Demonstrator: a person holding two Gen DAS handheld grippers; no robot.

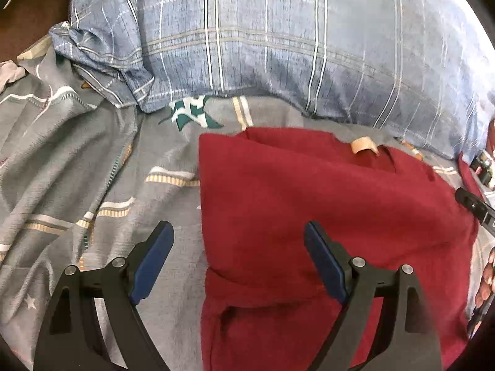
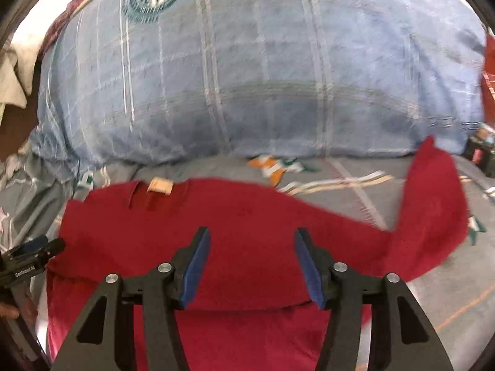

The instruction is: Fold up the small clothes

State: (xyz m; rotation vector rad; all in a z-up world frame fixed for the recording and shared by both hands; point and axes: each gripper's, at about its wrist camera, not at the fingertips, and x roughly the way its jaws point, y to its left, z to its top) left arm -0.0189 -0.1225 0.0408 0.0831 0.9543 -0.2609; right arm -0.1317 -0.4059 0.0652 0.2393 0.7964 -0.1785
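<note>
A dark red garment [image 1: 324,216] lies on the grey patterned bedsheet [image 1: 92,170], with a beige neck label [image 1: 363,145] at its far edge. My left gripper [image 1: 238,238] hovers open over the garment's left edge, nothing between its blue pads [image 1: 151,262]. In the right wrist view the same red garment [image 2: 216,232] spreads below, its label [image 2: 159,187] at the far left and one part [image 2: 433,204] sticking out to the right. My right gripper [image 2: 252,247] stands open above the cloth, holding nothing. The tip of the other gripper [image 2: 34,253] shows at the left edge.
A large blue plaid pillow [image 1: 263,46] fills the back of the bed behind the garment. Crumpled pale cloth [image 2: 15,74] sits at the far left. A person's hand [image 1: 487,281] holds the right tool [image 1: 476,207] at the right edge. Dark items [image 2: 479,151] lie at the far right.
</note>
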